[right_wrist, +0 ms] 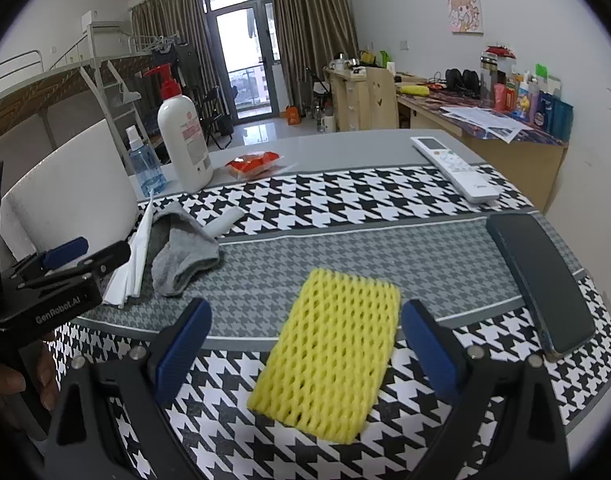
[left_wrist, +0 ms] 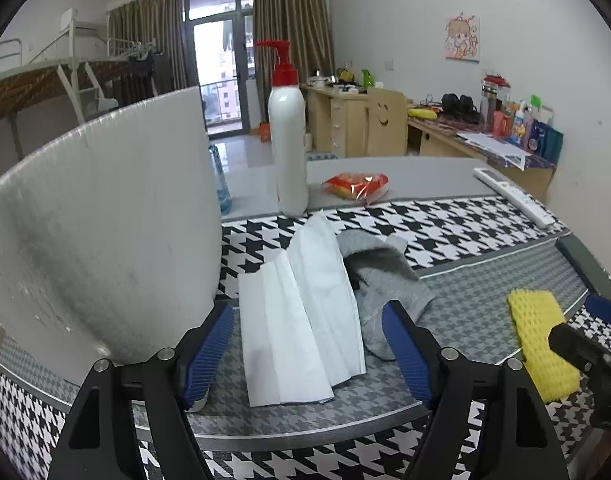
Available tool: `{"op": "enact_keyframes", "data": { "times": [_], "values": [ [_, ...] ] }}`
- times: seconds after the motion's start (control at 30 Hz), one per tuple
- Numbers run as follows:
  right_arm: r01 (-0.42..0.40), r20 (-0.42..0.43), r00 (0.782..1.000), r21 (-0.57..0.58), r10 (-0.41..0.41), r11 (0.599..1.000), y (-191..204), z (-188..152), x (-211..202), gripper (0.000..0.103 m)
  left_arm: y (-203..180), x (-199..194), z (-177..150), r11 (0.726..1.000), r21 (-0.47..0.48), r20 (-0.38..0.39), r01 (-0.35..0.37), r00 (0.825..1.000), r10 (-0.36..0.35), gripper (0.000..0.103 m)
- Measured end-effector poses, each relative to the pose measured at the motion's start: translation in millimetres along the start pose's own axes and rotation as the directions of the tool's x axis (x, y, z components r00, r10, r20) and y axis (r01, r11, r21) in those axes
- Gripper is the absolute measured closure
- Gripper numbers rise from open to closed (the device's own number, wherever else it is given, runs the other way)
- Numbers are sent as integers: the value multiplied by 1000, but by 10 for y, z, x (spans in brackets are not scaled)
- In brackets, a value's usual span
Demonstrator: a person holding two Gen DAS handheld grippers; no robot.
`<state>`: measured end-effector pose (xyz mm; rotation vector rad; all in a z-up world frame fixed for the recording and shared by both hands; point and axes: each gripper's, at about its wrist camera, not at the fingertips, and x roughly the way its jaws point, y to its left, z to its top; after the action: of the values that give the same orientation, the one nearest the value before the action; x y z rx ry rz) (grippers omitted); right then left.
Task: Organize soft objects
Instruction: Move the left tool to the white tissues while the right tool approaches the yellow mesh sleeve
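Observation:
A folded white tissue [left_wrist: 301, 320] lies on the houndstooth cloth [left_wrist: 445, 224], between the blue pads of my left gripper [left_wrist: 307, 310]. The gripper is open and its pads stand clear of the tissue on both sides. A grey sock [left_wrist: 385, 276] lies crumpled against the tissue's right edge. In the right wrist view a yellow foam net [right_wrist: 329, 360] lies flat on the cloth between the fingers of my right gripper [right_wrist: 307, 308], which is open and not touching it. The left gripper [right_wrist: 65, 256] shows at the left of that view, over the tissue [right_wrist: 133, 264] and beside the sock [right_wrist: 185, 252].
A tall white corrugated panel [left_wrist: 105, 240] stands close on the left. Behind are a white pump bottle [left_wrist: 287, 140], a blue spray bottle [right_wrist: 143, 164], a red snack packet [left_wrist: 357, 186] and a white remote [right_wrist: 453, 168]. A dark phone [right_wrist: 545, 284] lies at the right.

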<state>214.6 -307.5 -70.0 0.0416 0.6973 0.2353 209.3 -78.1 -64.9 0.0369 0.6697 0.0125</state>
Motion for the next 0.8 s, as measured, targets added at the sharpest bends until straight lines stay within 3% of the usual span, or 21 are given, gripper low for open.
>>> {"op": "enact_keyframes", "data": {
  "times": [0.4,0.67,0.8],
  "values": [
    [2,-36,999,-16,-2,1000,25,4,114,6,31,186,-85,1000,-10,-120,-3,993,2,49],
    [14,-58,998,-16,-15,1000,8,-6,162,6,49,300,-125,999,-26,-193,23,981,-27,71],
    [39,-79,996,-23,-40,999,10,-12,199,10,50,299,-138,1000,-22,-201,20,979,-24,75]
  ]
}}
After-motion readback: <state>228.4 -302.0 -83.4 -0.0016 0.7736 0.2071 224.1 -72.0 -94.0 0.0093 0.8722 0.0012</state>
